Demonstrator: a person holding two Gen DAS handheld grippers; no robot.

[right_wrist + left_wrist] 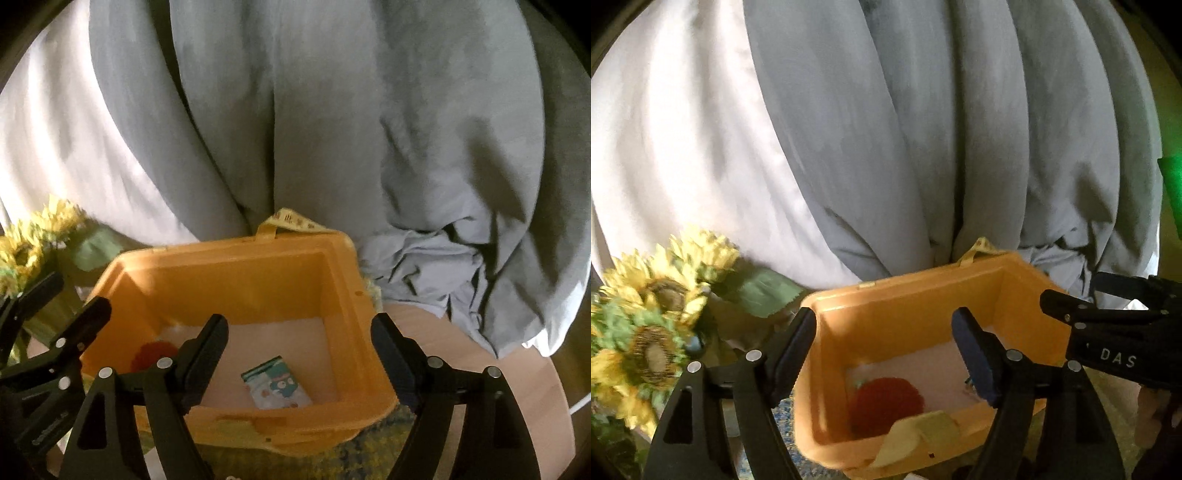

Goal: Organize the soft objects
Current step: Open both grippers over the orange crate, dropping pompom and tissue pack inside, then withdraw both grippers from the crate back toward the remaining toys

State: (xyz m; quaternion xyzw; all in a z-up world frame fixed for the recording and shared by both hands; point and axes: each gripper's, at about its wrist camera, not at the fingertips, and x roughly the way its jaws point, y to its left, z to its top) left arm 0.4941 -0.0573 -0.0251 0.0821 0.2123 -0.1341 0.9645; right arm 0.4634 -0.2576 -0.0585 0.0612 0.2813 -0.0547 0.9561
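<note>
Right wrist view: orange bin (236,280) holds red plush (151,354); both jaws spread, empty.

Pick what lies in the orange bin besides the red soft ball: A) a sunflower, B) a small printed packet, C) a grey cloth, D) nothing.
B: the right wrist view shows a small printed packet flat on the floor of the orange bin, apart from the red soft ball.

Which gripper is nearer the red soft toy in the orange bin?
Left. The left gripper hangs open right above the red soft toy in the orange bin. The right gripper, also open, hangs over the bin's other half.
</note>
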